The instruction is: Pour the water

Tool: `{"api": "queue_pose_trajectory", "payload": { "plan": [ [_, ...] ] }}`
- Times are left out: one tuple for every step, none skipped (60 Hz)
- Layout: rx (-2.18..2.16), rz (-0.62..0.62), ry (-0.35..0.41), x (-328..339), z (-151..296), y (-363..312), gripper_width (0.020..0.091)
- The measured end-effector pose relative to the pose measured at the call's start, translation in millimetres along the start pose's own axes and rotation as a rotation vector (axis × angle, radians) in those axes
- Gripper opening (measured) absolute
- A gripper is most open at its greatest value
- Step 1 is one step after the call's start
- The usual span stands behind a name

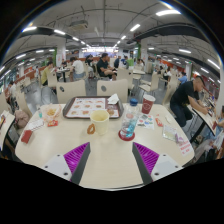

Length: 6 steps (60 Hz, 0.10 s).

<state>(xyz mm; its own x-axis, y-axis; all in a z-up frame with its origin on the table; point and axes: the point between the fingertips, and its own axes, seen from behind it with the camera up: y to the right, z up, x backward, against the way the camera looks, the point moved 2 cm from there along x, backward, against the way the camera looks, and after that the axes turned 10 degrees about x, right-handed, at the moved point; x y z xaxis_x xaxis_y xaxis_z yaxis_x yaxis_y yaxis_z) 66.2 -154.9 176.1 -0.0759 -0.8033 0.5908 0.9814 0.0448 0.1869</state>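
Water for this pour looks to be in the clear bottle [130, 120] with a blue cap, standing on a red coaster just right of centre on the table [110, 165], beyond my fingers. Left of it sits a pale cup [98, 121], near but not touching, which I judge to be the target. My gripper [111, 158] hangs over the near edge with its 2 magenta pads [76, 157] spread wide and nothing between them. I read this as the approach step, with no grasp made yet. Next I would need to move forward and right, line the fingers up either side of the bottle and close on its body, keeping clear of the cup. Farther off lies a grey tray [91, 107], and small snack packets are scattered around. The room is a large canteen with rows of ceiling lights, and a seated person [185, 98] at the far right.
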Motion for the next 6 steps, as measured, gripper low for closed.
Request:
{"api": "queue_pose_trajectory", "payload": {
  "plan": [
    [0.002, -0.002, 0.002, 0.0, 0.3, 0.7, 0.0851],
    [0.005, -0.002, 0.002, -0.2, 0.4, 1.1, 0.0849],
    [0.007, -0.003, 0.001, -0.3, 0.5, 1.7, 0.0848],
    [0.009, -0.006, 0.000, -0.2, 1.0, 2.3, 0.0851],
    [0.012, -0.010, 0.001, -0.1, 1.5, 3.4, 0.0853],
    [0.015, -0.013, 0.004, -0.1, 2.2, 4.4, 0.0852]
  ]
}}
